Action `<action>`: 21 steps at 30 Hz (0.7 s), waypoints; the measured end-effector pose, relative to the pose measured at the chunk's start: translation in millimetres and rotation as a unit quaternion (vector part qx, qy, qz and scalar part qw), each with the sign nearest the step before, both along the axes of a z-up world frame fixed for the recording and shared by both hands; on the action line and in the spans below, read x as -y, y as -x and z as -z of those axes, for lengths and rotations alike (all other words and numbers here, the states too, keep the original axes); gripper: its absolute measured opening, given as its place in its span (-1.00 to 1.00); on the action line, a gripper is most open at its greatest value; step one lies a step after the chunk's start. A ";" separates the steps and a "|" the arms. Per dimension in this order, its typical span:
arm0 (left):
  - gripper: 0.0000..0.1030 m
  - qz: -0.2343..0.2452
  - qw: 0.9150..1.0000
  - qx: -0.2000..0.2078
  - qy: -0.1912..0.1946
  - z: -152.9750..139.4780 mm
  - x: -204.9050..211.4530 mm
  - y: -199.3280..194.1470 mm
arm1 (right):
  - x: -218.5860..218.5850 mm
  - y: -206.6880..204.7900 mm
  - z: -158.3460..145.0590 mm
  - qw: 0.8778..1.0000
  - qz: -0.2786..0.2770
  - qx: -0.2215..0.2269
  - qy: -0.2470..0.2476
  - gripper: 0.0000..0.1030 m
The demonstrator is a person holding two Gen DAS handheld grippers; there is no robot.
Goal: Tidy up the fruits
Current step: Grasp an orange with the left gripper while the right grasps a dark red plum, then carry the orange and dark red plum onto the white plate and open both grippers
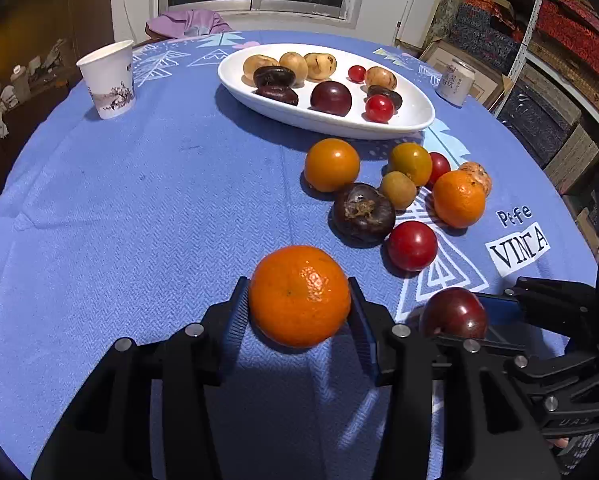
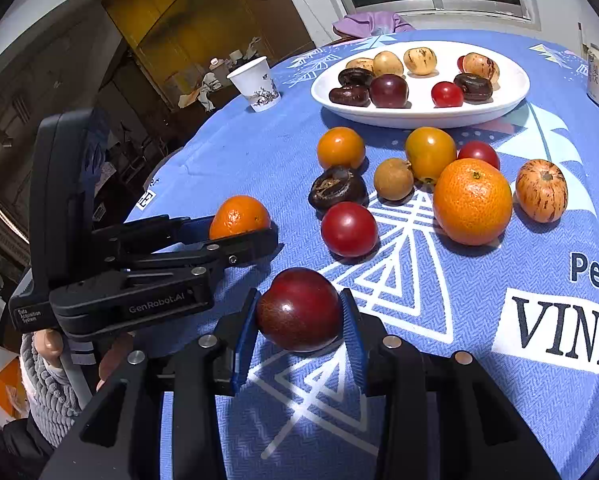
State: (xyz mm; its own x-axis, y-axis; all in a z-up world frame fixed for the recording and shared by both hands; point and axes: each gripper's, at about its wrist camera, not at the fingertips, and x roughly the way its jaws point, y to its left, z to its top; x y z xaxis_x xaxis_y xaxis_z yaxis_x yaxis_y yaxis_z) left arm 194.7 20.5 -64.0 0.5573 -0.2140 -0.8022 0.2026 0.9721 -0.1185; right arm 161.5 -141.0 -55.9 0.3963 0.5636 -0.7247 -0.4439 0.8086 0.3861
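Observation:
My left gripper (image 1: 299, 300) is shut on a small orange (image 1: 299, 295) low over the blue tablecloth; it shows from the side in the right wrist view (image 2: 241, 220). My right gripper (image 2: 299, 312) is shut on a dark red plum (image 2: 299, 309), seen also in the left wrist view (image 1: 453, 313). A white oval plate (image 1: 415, 118) at the back holds several fruits: yellow ones, dark brown ones, a plum and red tomatoes. Loose fruits lie between plate and grippers: a big orange (image 2: 472, 201), a red tomato (image 2: 349, 229), a dark brown fruit (image 2: 337, 188), a striped fruit (image 2: 541, 191).
A paper cup (image 1: 109, 78) stands at the back left. A can (image 1: 457, 82) stands right of the plate. The round table's edge curves off at the left, with shelves of boxes to the right and a window behind.

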 end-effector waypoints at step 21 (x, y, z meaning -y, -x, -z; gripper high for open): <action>-0.14 -0.058 0.987 0.148 0.006 -141.4 -3.0 -56.7 | 63.0 -48.7 -174.3 0.975 0.118 0.190 -0.017 -0.22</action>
State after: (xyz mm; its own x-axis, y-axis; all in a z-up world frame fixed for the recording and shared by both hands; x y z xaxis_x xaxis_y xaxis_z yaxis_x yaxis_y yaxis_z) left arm 251.4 23.5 77.4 0.7879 -0.1442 -0.5987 0.1183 0.9895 -0.0827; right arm 210.2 -204.0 118.3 0.7540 0.4452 -0.4830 -0.3627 0.8952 0.2590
